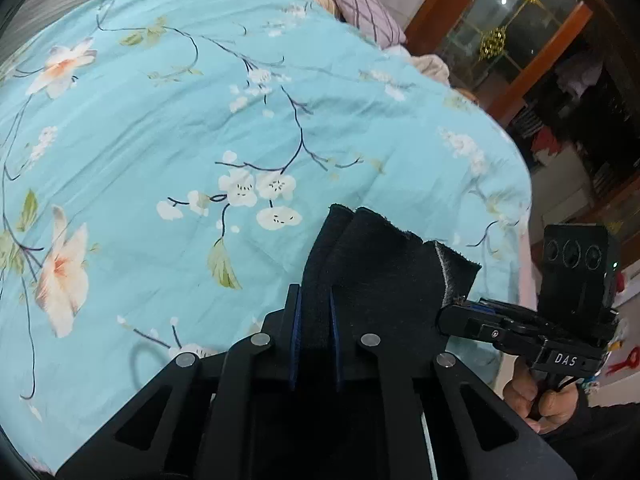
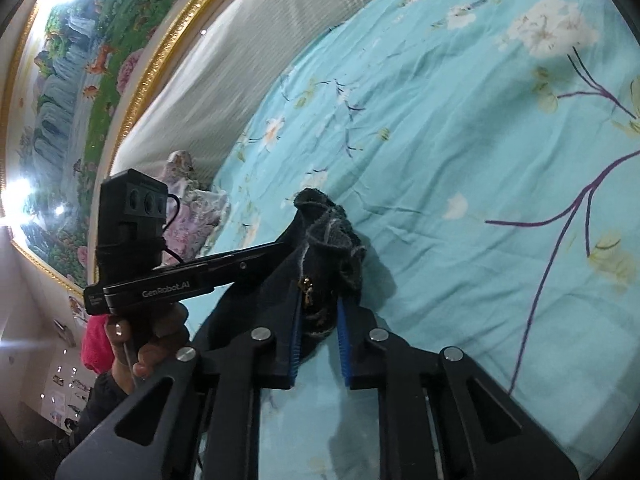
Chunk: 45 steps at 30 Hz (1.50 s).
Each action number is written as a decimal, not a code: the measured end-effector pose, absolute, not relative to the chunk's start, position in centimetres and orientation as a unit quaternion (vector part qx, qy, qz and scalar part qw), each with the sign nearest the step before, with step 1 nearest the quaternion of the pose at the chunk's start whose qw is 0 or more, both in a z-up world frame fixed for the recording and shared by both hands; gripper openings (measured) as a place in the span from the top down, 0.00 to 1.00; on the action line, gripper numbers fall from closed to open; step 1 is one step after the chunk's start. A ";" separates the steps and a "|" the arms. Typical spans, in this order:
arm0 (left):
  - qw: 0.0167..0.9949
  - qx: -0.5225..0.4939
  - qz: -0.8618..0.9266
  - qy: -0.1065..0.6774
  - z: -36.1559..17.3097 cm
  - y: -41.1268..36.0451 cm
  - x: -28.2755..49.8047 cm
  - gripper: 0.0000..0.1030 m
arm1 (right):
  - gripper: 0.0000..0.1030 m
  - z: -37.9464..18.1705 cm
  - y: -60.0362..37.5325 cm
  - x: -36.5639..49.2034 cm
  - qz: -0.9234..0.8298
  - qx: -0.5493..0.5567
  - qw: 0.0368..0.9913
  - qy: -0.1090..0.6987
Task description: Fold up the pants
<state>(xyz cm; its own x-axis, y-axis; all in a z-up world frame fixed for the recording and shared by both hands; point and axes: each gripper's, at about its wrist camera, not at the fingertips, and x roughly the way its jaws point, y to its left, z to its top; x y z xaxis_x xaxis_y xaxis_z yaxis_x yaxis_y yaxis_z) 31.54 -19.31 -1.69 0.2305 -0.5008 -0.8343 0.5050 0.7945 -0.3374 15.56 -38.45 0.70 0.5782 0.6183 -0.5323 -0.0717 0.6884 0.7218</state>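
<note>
The pants (image 1: pixel 380 264) are black fabric, held up above a turquoise flowered bedspread (image 1: pixel 180 128). My left gripper (image 1: pixel 315 300) is shut on a thick fold of the pants. My right gripper (image 2: pixel 320 304) is shut on another bunched part of the pants (image 2: pixel 324 240), where a small brass zipper pull (image 2: pixel 307 288) shows. In the left wrist view the right gripper (image 1: pixel 452 316) bites the fabric's right edge. In the right wrist view the left gripper (image 2: pixel 276 250) reaches into the fabric from the left. Most of the pants hang hidden below the grippers.
The bedspread (image 2: pixel 460 140) covers the bed. A white padded headboard (image 2: pixel 224 64) and a gold-framed painting (image 2: pixel 80 80) stand behind it. A purple striped pillow (image 1: pixel 364 8) lies at the far edge, beside a wooden glass-door cabinet (image 1: pixel 500 40). A floral pillow (image 2: pixel 188 200) lies by the headboard.
</note>
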 end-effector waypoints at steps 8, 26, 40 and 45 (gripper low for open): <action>0.814 -0.021 -0.326 0.481 2.3 -17.1 28.4 0.90 | 0.85 4.6 -37.0 14.4 0.265 0.327 0.831 0.363; 0.861 -0.128 -0.294 0.394 7.6 -5.8 19.4 0.90 | 0.85 10.3 -26.4 11.4 0.428 0.274 0.793 0.335; 0.864 -0.199 -0.217 0.408 1.8 3.1 15.0 1.00 | 0.85 3.8 -17.1 12.2 0.491 0.275 0.705 0.432; 0.863 -0.213 -0.182 0.421 -1.3 4.9 14.1 1.00 | 0.85 0.9 -14.9 12.1 0.485 0.270 0.688 0.468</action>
